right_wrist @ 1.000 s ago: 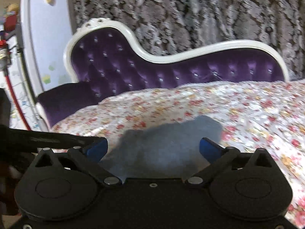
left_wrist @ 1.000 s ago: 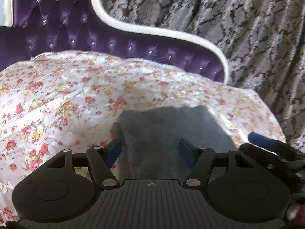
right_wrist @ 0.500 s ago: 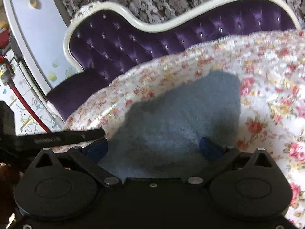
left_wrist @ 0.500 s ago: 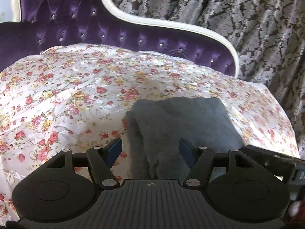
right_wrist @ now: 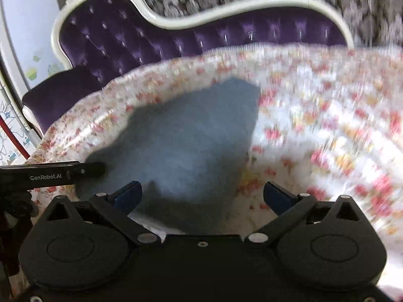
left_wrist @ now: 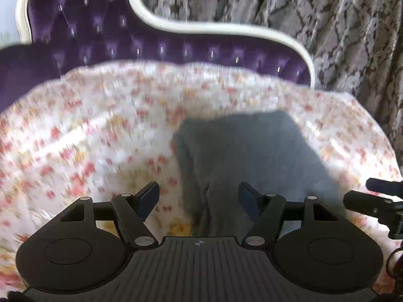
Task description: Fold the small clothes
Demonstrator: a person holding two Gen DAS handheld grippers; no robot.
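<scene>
While both pairs of jaws stand apart with nothing clamped between them, the grey garment lies loose on the flowered bedspread. The left gripper has just been opening a little wider; its blue pads straddle the garment's near left edge, where a doubled layer shows, without pressing on it. The right gripper is spread wide above the near right part of the same cloth, one pad over the grey, the other over the florals. Each gripper shows at the edge of the other's view, so the two flank the garment from either side, probably because a fold has been laid and the hands are freeing it or lining up for the next edge. Behind the spread runs the purple tufted headboard with its cream rim, then patterned curtains. Both views are blurred.
</scene>
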